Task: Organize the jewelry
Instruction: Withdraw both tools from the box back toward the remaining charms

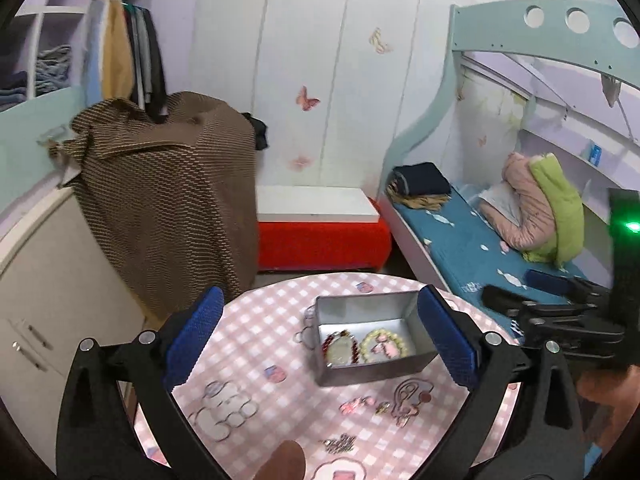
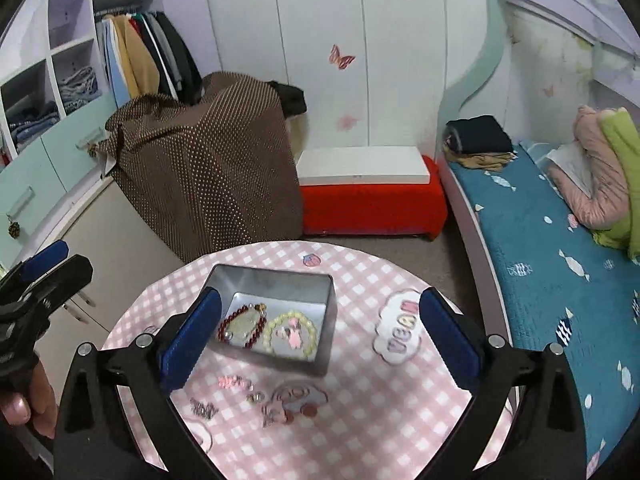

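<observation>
A: Both tongs, status? Any legible text?

B: I read the left gripper (image 1: 320, 340) and right gripper (image 2: 320, 344) spread apart, empty. Metal tin (image 2: 276, 312) on the checked table (image 2: 380, 400) holds two bracelets (image 2: 292, 336); loose jewelry (image 2: 260, 396) lies beside it. Sticker (image 2: 402, 326) reads "VEAM", roughly.

Each tool, the left tool (image 1: 320, 340) and the right tool (image 2: 320, 340), has black angular arms with round silver screws and blue textured pads (image 1: 192, 336); a green light (image 1: 632, 226) glows on the right one's body
</observation>
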`<state>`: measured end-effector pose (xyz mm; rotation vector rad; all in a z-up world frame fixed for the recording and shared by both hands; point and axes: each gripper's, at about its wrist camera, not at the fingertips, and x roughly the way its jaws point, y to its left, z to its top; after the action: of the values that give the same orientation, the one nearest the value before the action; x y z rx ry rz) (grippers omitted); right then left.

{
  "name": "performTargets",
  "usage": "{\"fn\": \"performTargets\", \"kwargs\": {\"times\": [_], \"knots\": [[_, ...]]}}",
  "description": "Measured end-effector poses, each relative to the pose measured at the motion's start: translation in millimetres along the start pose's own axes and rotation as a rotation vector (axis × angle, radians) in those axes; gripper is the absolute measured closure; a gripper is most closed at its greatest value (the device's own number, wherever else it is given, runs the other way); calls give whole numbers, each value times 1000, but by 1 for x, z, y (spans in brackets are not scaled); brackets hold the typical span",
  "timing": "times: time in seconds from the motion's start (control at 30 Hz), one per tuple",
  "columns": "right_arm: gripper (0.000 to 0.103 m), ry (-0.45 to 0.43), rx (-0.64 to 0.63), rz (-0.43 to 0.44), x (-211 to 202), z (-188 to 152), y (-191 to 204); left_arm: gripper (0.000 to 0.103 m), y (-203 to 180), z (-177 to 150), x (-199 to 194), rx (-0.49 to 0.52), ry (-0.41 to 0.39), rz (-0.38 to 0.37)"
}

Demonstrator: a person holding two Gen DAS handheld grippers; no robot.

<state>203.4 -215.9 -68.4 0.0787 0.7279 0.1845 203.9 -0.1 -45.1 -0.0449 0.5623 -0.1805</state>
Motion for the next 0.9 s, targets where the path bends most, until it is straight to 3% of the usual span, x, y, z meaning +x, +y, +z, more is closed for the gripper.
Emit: {"fn": "performTargets", "kwargs": {"times": [0.47, 0.7, 0.9], "knots": [[8, -37, -8, -92, -50, -74, 8, 5, 10, -75, -48, 2, -3, 131], [8, -73, -54, -104, -54, -88, 34, 5, 9, -93, -54, -15, -5, 161], [8, -43, -83, -96, -39, -97, 47, 5, 10, -105, -45, -16, 20, 160]]}}
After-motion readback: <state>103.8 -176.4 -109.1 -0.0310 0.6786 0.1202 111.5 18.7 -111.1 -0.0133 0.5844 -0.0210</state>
